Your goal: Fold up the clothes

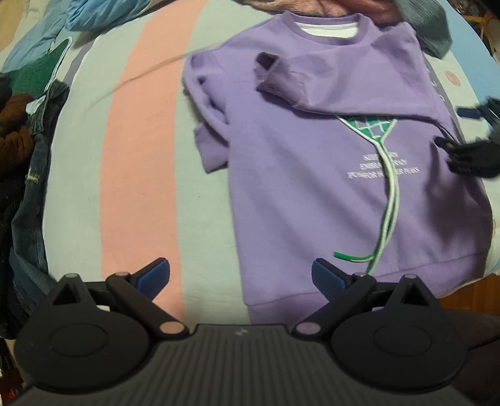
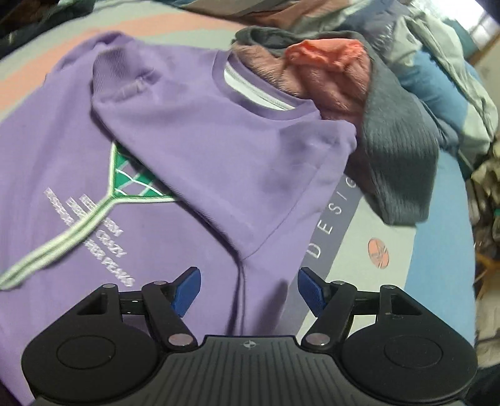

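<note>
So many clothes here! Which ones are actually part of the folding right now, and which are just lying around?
In the job:
- purple sweatshirt, one sleeve already folded across its chest
- left gripper, jaws open
- right gripper, jaws open

Just lying about:
- grey and pink fleece garment beside the collar
- jeans
- blue garment
- striped bedsheet underneath

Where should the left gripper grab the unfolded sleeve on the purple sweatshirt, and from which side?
Likely at the ribbed cuff of the unfolded sleeve, coming from above on the bedsheet side. That sleeve lies bent along the purple sweatshirt edge, cuff sticking out free over the sheet. The other sleeve is already folded across the chest. The left gripper is open and empty.
</note>
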